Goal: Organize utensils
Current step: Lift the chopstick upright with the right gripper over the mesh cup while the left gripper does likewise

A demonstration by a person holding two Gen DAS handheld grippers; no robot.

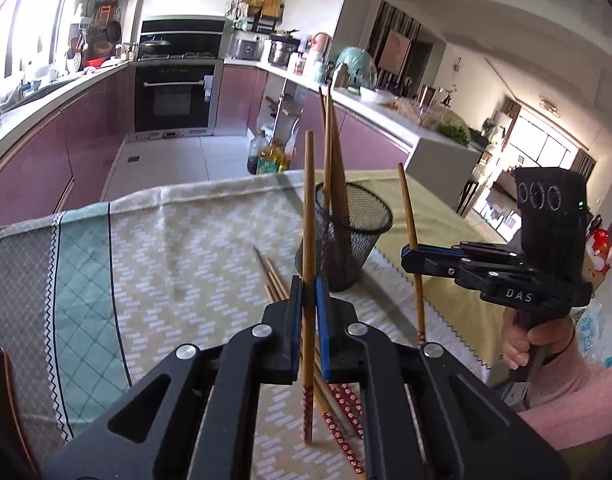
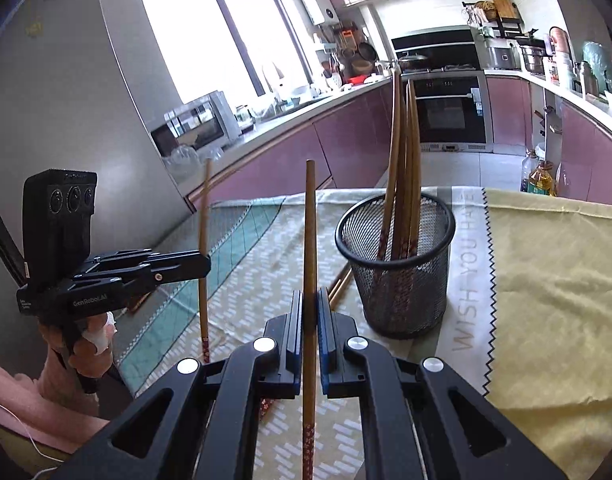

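Left gripper (image 1: pixel 307 292) tilted downward over the table, jaws clamped on one wooden chopstick (image 1: pixel 308 240) held nearly upright, red patterned end down, clear of the cloth. Right gripper (image 2: pixel 309 308) in like pose, pinching a second chopstick (image 2: pixel 309 248), also upright. Each gripper is gripped from below by a hand (pink sleeve showing at the right hand (image 1: pixel 523 344)).

Mesh cup (image 2: pixel 397 268) stands on the patterned cloth (image 1: pixel 154 240), just beyond and right of the left gripper, holding several chopsticks that lean against its rim. More loose chopsticks (image 1: pixel 272 280) lie flat on the cloth near the cup's left side, partly hidden under the left gripper. Yellow cloth (image 2: pixel 545 280) covers the table's right part. Kitchen counters and oven far behind.
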